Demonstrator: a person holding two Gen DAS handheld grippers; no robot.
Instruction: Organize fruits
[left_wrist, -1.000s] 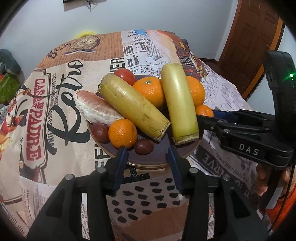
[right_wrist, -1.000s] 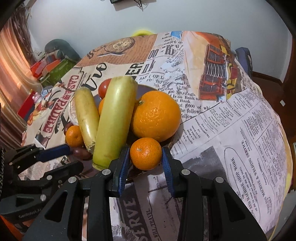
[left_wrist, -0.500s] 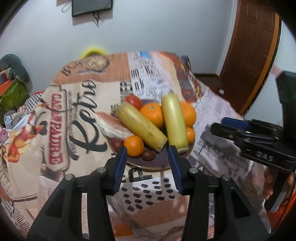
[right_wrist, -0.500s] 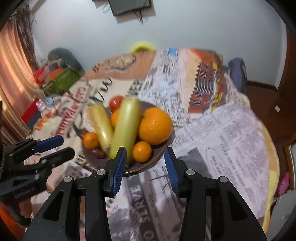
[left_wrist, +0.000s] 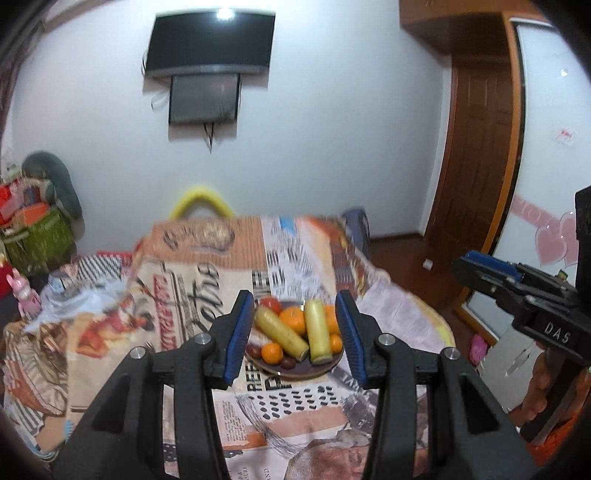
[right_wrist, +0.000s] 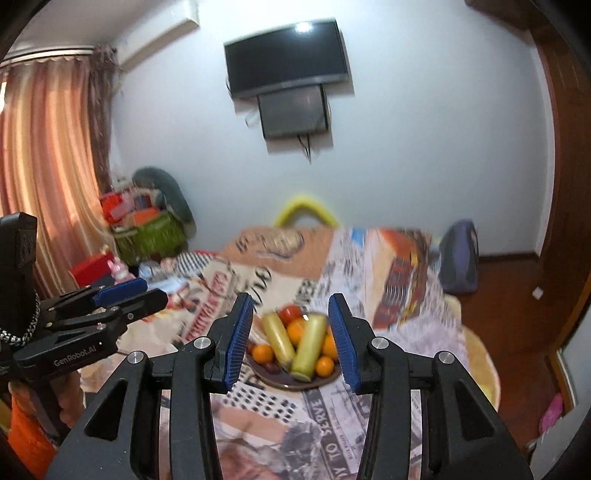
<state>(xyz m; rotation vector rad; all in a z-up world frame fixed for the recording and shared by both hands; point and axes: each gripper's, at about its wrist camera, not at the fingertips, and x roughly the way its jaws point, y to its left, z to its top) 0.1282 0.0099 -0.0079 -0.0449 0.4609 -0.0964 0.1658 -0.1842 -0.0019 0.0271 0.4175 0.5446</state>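
A dark round plate (left_wrist: 325, 367) (right_wrist: 291, 384) stands on the table with fruit piled on it: two long yellow-green pieces (left_wrist: 317, 330) (right_wrist: 308, 347), several oranges (left_wrist: 291, 318) (right_wrist: 263, 352), a red tomato (left_wrist: 271, 304) and small dark fruits (left_wrist: 288, 363). My left gripper (left_wrist: 295, 336) is open and empty, high above and well back from the plate. My right gripper (right_wrist: 291, 336) is open and empty, also far back. Each gripper shows in the other's view, the right one (left_wrist: 491, 269) at the right edge and the left one (right_wrist: 125, 291) at the left edge.
The table has a newspaper-print cloth (left_wrist: 207, 280) (right_wrist: 399, 266). A yellow chair back (left_wrist: 201, 203) stands behind it. A television (left_wrist: 210, 40) hangs on the wall. Boxes and a green basket (right_wrist: 147, 232) sit at the left, a wooden door (left_wrist: 476, 147) at the right, a bag (right_wrist: 458, 254) on the floor.
Both grippers have pulled up and far back from the plate, which now looks small. Both stay open and empty. The fruit has not moved.
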